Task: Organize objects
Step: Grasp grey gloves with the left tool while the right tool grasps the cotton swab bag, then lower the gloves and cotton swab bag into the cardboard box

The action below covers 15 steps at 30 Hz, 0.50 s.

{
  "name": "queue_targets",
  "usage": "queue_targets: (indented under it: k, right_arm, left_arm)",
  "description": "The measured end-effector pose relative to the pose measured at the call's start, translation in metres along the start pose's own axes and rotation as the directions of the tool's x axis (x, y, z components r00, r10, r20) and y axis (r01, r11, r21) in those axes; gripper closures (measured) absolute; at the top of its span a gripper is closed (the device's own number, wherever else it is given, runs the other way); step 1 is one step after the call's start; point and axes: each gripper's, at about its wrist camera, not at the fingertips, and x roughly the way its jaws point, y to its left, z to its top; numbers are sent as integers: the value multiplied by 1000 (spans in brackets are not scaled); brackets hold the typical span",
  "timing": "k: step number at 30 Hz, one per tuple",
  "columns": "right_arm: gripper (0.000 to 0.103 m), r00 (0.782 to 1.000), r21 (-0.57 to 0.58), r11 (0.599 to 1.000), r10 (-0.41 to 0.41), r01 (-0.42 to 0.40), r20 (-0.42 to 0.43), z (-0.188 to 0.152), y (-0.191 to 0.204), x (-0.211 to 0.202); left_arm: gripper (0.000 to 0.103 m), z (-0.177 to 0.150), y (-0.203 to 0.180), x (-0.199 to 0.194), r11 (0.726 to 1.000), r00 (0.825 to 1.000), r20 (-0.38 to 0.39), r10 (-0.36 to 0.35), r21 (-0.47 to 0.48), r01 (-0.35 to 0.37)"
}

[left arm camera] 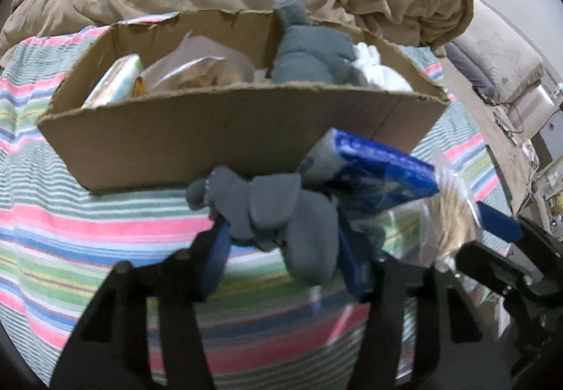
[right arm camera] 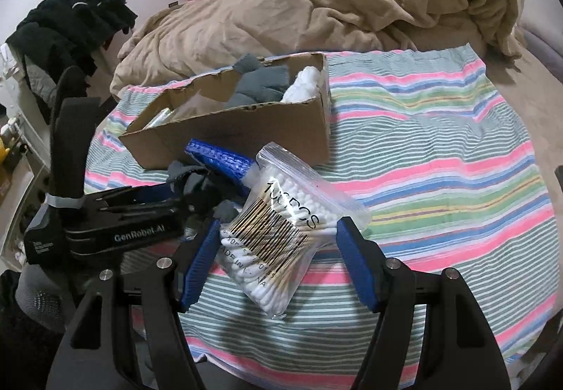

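My left gripper [left arm camera: 281,235] is shut on a bundle of grey socks [left arm camera: 278,214], held above the striped sheet just in front of the cardboard box [left arm camera: 218,144]. The box holds another grey sock bundle [left arm camera: 309,52], white cloth [left arm camera: 380,70], a clear bag and a pack. My right gripper [right arm camera: 278,235] is shut on a clear bag of cotton swabs [right arm camera: 281,235], right of the left gripper [right arm camera: 190,193]. A blue tissue pack [left arm camera: 373,172] lies between the grippers and the box; it also shows in the right wrist view [right arm camera: 221,158].
The box [right arm camera: 246,129] sits on a striped sheet [right arm camera: 440,151] on a bed. A crumpled tan blanket [right arm camera: 316,3] lies behind it. Dark clothes [right arm camera: 70,20] hang at the left. A bedside shelf with clutter [left arm camera: 520,122] stands at the right.
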Motion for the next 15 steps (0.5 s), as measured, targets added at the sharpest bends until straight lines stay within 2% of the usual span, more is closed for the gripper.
queue_targets:
  k: [3,15]
  right_arm:
    - [32,1000,0,1000,-3,3,6,0,1,-4]
    - [32,997,-50,999,13,-9,74,13,28,-44]
  left_arm:
    - [63,-4,3,-13,1000,1000,28,-8,-8,9]
    - [64,-23,11,-96,1000,990,136,-23,6,22]
